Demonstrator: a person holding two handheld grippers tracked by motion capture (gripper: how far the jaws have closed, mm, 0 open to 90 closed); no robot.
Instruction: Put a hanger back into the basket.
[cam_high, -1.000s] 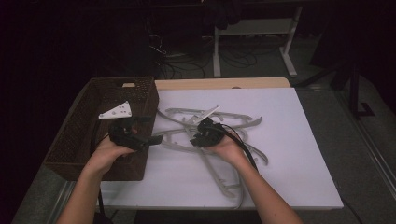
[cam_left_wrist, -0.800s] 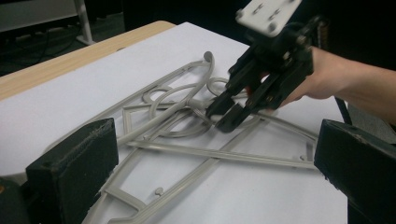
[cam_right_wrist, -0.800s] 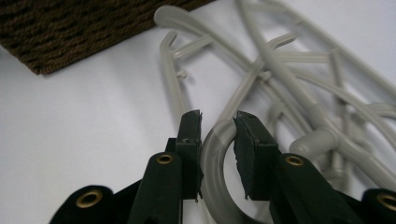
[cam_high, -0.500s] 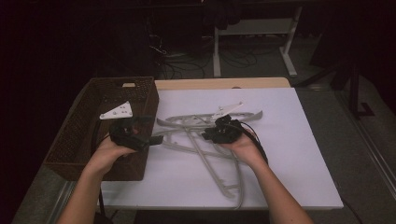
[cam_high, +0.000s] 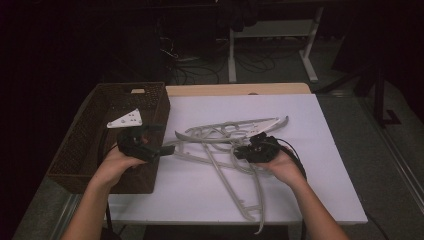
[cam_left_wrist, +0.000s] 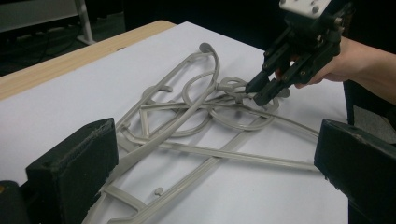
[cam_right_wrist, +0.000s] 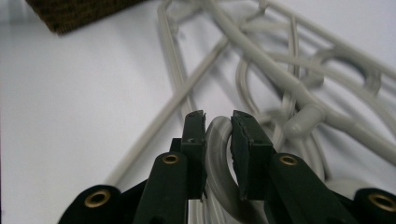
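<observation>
Several grey hangers (cam_high: 225, 145) lie tangled beside wicker basket (cam_high: 90, 145); right hand-held gripper (cam_right_wrist: 218, 122) pinching one hook, left (cam_high: 167, 148) spread.

Grey hangers (cam_left_wrist: 201, 126) tangled on white tabletop (cam_left_wrist: 93, 84), R hand-held gripper (cam_left_wrist: 261, 91) pinching a hook, own jaws wide apart

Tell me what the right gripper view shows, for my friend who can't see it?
The right gripper pinches the curved hook of a grey plastic hanger between its two black fingers. More tangled grey hangers lie beyond on the white table.
</observation>
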